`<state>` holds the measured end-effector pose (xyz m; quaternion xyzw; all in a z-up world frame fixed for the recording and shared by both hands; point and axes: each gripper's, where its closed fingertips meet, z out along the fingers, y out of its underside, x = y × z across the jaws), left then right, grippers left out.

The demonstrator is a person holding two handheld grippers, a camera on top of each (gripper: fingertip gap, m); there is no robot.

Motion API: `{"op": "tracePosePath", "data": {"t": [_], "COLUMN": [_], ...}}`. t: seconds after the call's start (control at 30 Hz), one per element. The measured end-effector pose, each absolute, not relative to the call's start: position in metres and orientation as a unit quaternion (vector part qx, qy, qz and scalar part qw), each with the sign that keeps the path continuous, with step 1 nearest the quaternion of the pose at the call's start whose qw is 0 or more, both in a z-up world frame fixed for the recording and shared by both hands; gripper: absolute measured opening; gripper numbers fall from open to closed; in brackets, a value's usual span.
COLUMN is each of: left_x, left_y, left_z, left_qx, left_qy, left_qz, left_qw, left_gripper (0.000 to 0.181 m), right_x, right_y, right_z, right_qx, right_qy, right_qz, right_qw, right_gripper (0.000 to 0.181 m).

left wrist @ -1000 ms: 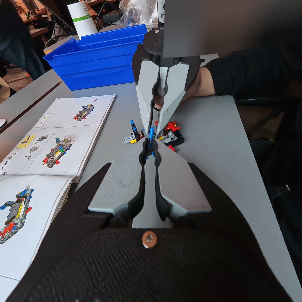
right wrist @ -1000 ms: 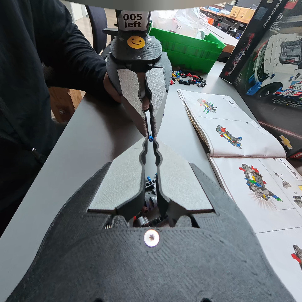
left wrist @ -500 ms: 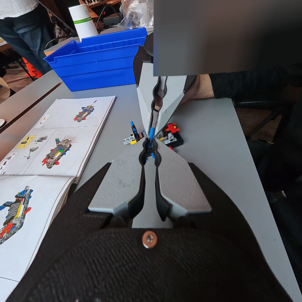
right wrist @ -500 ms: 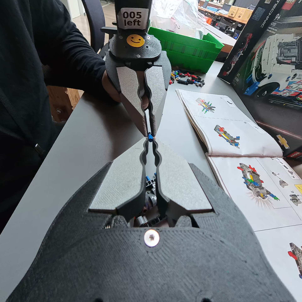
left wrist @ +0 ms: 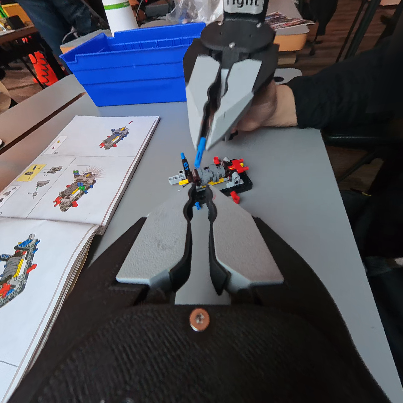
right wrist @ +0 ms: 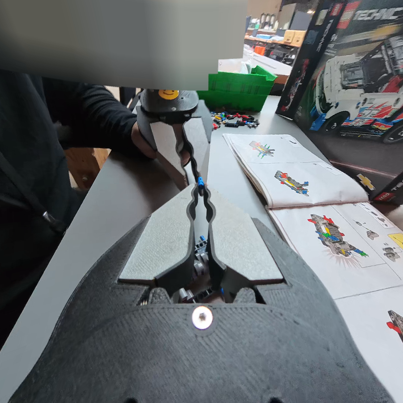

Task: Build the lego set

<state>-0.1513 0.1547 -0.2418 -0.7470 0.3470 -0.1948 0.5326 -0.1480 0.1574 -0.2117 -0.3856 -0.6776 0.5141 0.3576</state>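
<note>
A small partly built lego model in grey, black, red and yellow lies on the grey table. My right gripper hangs above it, shut on a thin blue pin that sticks down from its tips towards the model's left end. In the right wrist view the pin sits at the right gripper's tips, and the model shows between its fingers. My left gripper is just in front of the model, jaws a narrow gap apart with nothing between them. It also shows in the right wrist view.
An open instruction booklet lies left of the model. A blue bin stands behind it. In the right wrist view a green bin, loose pieces and the lego box are far off. The table edge runs along the right. Only a small space, under 4 cm, lies between the two pairs of fingers.
The grippers were tip to tip at the blue pin. Now they have drawn apart: the right gripper has risen with the pin and the left gripper no longer touches it.
</note>
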Motion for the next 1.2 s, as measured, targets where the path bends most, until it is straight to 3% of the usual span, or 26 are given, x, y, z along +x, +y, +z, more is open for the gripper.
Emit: {"op": "tracePosePath", "data": {"t": [0.2, 0.37, 0.73, 0.97, 1.1, 1.2], "left_x": [-0.159, -0.176, -0.157, -0.139, -0.137, -0.138], "left_y": [0.159, 0.171, 0.155, 0.149, 0.146, 0.146], "left_z": [-0.250, -0.264, -0.219, -0.208, -0.214, -0.217], "left_qx": [-0.767, -0.801, -0.775, -0.767, -0.788, -0.792], "left_qy": [0.331, 0.314, 0.355, 0.372, 0.359, 0.353], "left_qz": [-0.180, -0.100, 0.049, 0.109, 0.084, 0.071], "left_qw": [0.519, 0.499, 0.521, 0.511, 0.494, 0.493], "left_gripper": [0.009, 0.001, 0.029, 0.005, 0.011, 0.002], "right_x": [-0.146, -0.149, -0.142, -0.137, -0.139, -0.141], "right_y": [0.208, 0.211, 0.167, 0.144, 0.134, 0.133], "right_z": [-0.194, -0.211, -0.208, -0.203, -0.199, -0.200], "right_qx": [-0.461, -0.499, -0.564, -0.595, -0.597, -0.600], "right_qy": [-0.584, -0.582, -0.589, -0.633, -0.629, -0.631], "right_qz": [0.534, 0.546, 0.531, 0.439, 0.448, 0.444], "right_qw": [0.402, 0.337, 0.231, 0.228, 0.216, 0.211], "right_gripper": [0.000, 0.000, 0.000, 0.001, 0.001, 0.001]}}
